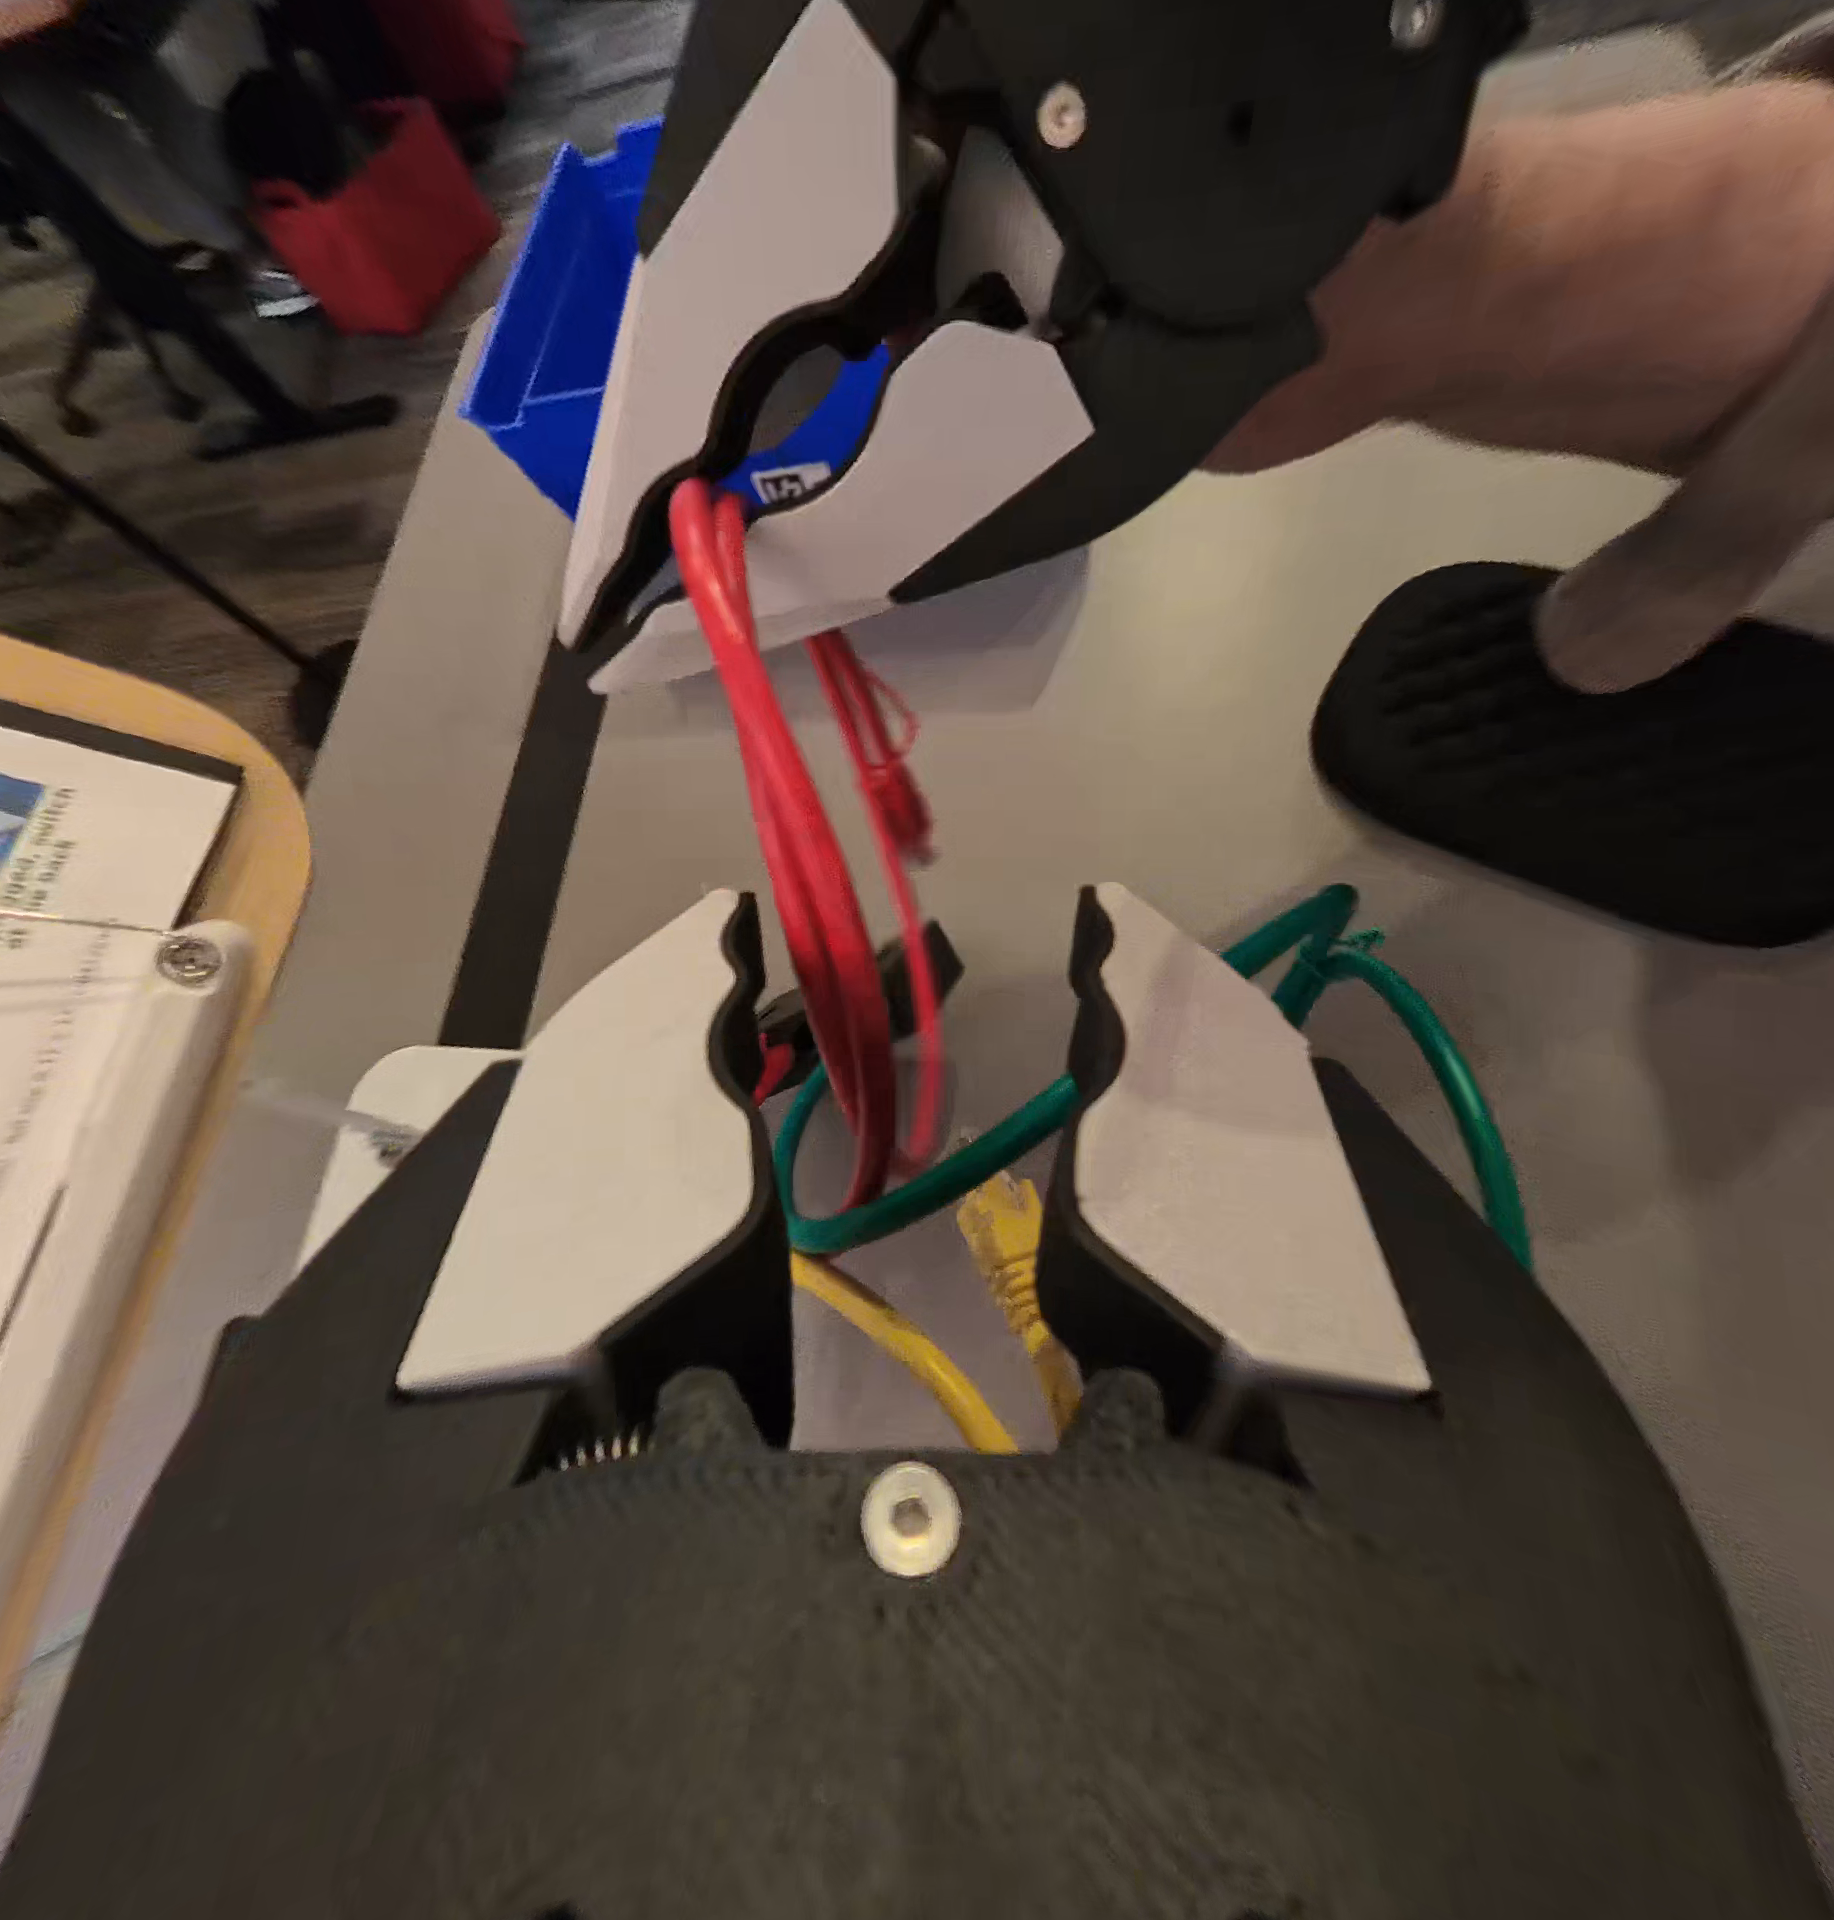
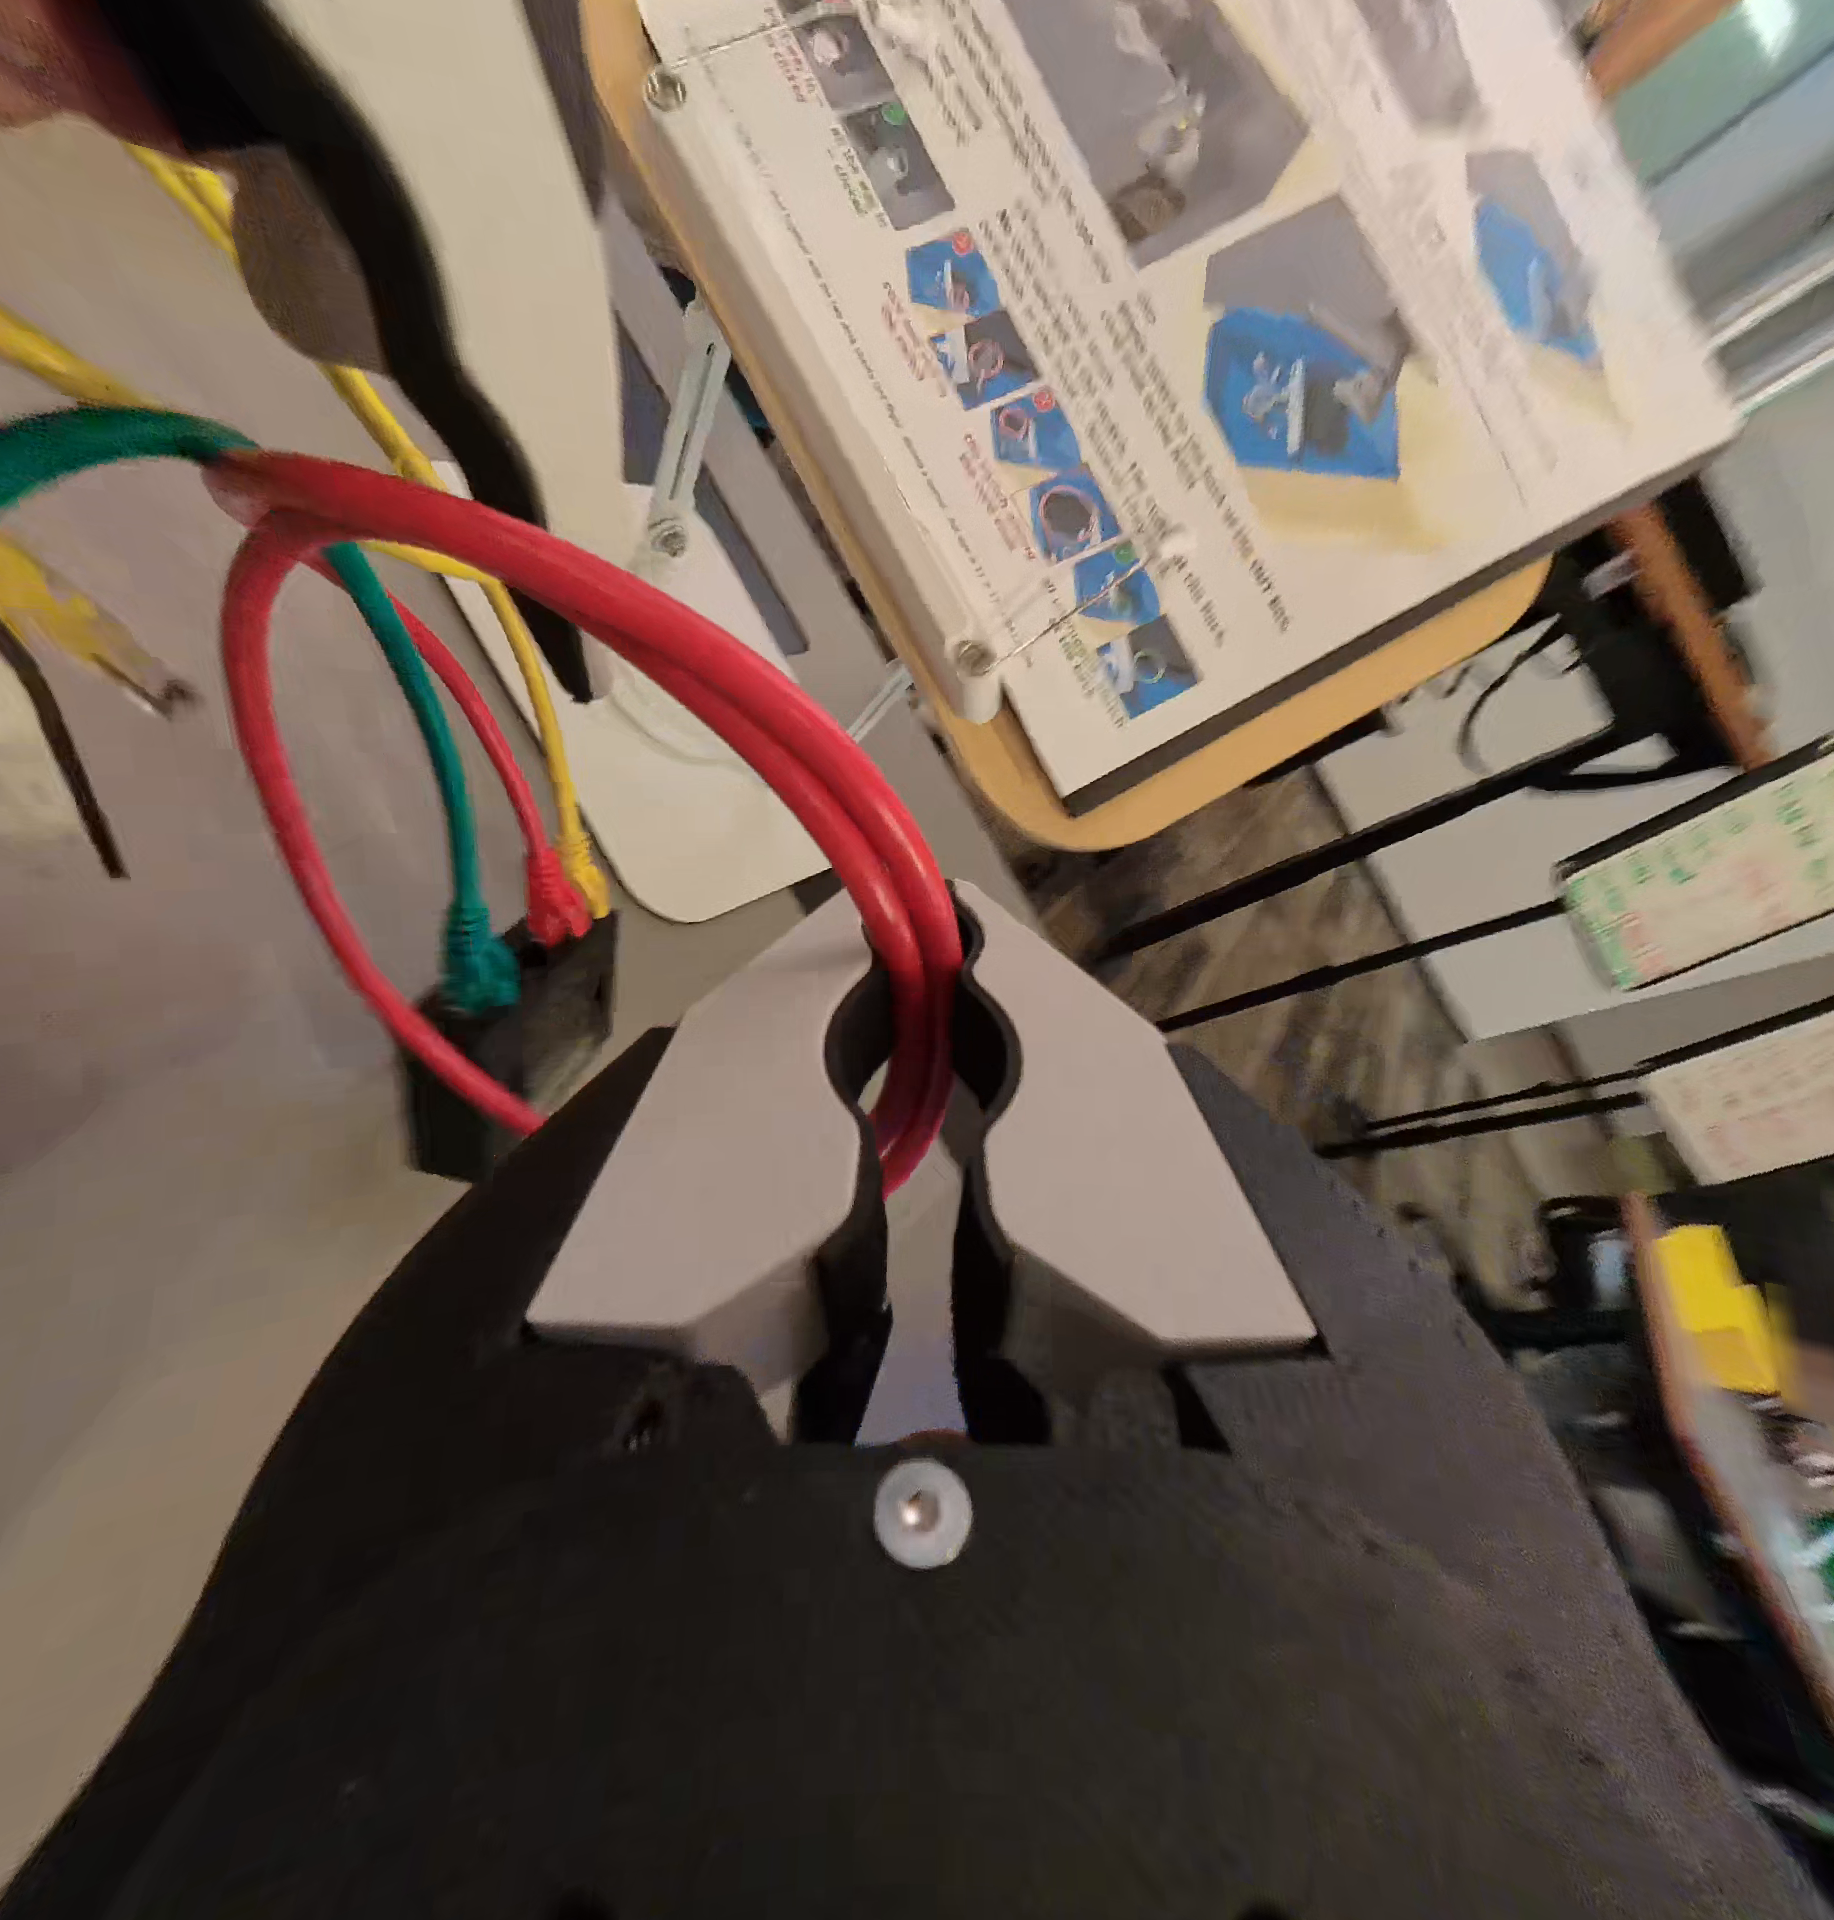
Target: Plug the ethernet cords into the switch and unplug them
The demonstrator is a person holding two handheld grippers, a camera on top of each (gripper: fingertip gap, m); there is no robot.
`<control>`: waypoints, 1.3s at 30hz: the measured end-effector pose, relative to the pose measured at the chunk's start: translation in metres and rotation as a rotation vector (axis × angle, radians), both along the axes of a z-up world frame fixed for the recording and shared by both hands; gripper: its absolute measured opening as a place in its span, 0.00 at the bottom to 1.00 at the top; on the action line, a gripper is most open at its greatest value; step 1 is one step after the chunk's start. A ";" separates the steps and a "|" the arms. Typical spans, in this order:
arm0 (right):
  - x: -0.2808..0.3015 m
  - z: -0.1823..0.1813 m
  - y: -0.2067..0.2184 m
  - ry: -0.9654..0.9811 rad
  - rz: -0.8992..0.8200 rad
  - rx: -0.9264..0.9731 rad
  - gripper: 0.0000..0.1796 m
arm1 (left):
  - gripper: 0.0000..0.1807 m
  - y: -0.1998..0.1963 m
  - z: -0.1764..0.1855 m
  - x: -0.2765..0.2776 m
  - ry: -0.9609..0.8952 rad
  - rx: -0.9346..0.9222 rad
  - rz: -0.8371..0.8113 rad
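In the right wrist view my right gripper (image 2: 949, 914) is shut on a doubled red ethernet cord (image 2: 684, 644), with both strands pinched between the pads. The small black switch (image 2: 497, 1060) lies on the grey table with a green plug (image 2: 471, 956), a red plug (image 2: 554, 904) and a yellow plug (image 2: 586, 878) in its ports. In the left wrist view my left gripper (image 1: 913, 914) is wide open. The red cord (image 1: 799, 831) hangs down between its fingers from the right gripper (image 1: 622, 623) without touching them. A loose yellow plug (image 1: 1006, 1247) and a green cord (image 1: 944, 1174) lie between the jaws, untouched.
A blue bin (image 1: 560, 312) stands at the table's far edge. A white instruction board on a wooden tray (image 1: 82, 987) is at the left and also shows in the right wrist view (image 2: 1204, 364). A black ribbed pad (image 1: 1578, 758) lies at the right under a person's hand (image 1: 1619, 260).
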State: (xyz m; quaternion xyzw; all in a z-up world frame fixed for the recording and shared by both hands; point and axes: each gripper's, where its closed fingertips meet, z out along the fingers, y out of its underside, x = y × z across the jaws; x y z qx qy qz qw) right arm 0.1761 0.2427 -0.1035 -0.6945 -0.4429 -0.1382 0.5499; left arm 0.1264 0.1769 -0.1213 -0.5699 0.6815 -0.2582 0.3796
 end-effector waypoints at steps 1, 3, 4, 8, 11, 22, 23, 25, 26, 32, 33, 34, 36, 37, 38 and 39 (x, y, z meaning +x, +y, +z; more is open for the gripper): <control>-0.001 -0.004 0.000 0.036 -0.007 -0.038 0.01 | 0.29 0.001 -0.001 0.001 0.014 0.043 0.014; -0.004 -0.011 -0.001 0.092 -0.011 -0.078 0.01 | 0.23 0.011 0.002 0.002 0.014 0.116 0.086; -0.007 -0.013 -0.002 0.136 -0.007 -0.097 0.01 | 0.21 0.013 0.000 0.002 0.022 0.118 0.100; -0.008 -0.010 -0.007 0.382 -0.003 -0.150 0.00 | 0.15 0.020 -0.003 0.001 -0.043 0.047 0.127; -0.007 -0.013 -0.010 0.477 -0.001 -0.172 0.00 | 0.05 0.025 -0.002 0.000 -0.086 0.091 0.165; -0.001 0.004 -0.010 0.434 0.017 -0.105 0.13 | 0.03 0.051 0.006 -0.008 -0.141 0.174 0.274; 0.003 0.011 -0.013 0.426 0.011 -0.077 0.13 | 0.03 0.055 0.008 -0.010 -0.135 0.194 0.285; 0.011 0.028 -0.021 0.419 0.000 -0.023 0.15 | 0.03 0.059 0.015 -0.012 -0.143 0.215 0.287; 0.016 0.035 -0.027 0.409 -0.008 -0.005 0.16 | 0.03 0.061 0.019 -0.014 -0.143 0.233 0.291; -0.025 0.040 -0.097 0.362 0.290 -0.164 0.12 | 0.03 0.071 0.040 -0.024 -0.118 0.378 0.285; -0.039 0.029 -0.112 0.320 0.356 -0.236 0.13 | 0.03 0.072 0.042 -0.026 -0.118 0.393 0.285; -0.056 0.014 -0.127 0.275 0.424 -0.316 0.13 | 0.03 0.073 0.042 -0.028 -0.121 0.395 0.286; -0.084 -0.021 -0.153 0.179 0.528 -0.466 0.14 | 0.03 0.071 0.041 -0.031 -0.129 0.407 0.265; -0.094 -0.042 -0.160 0.118 0.554 -0.522 0.15 | 0.03 0.073 0.040 -0.033 -0.130 0.415 0.271; -0.102 -0.063 -0.165 0.054 0.571 -0.576 0.15 | 0.03 0.073 0.038 -0.034 -0.128 0.417 0.265; -0.109 -0.082 -0.166 -0.001 0.582 -0.619 0.16 | 0.03 0.072 0.037 -0.036 -0.125 0.419 0.253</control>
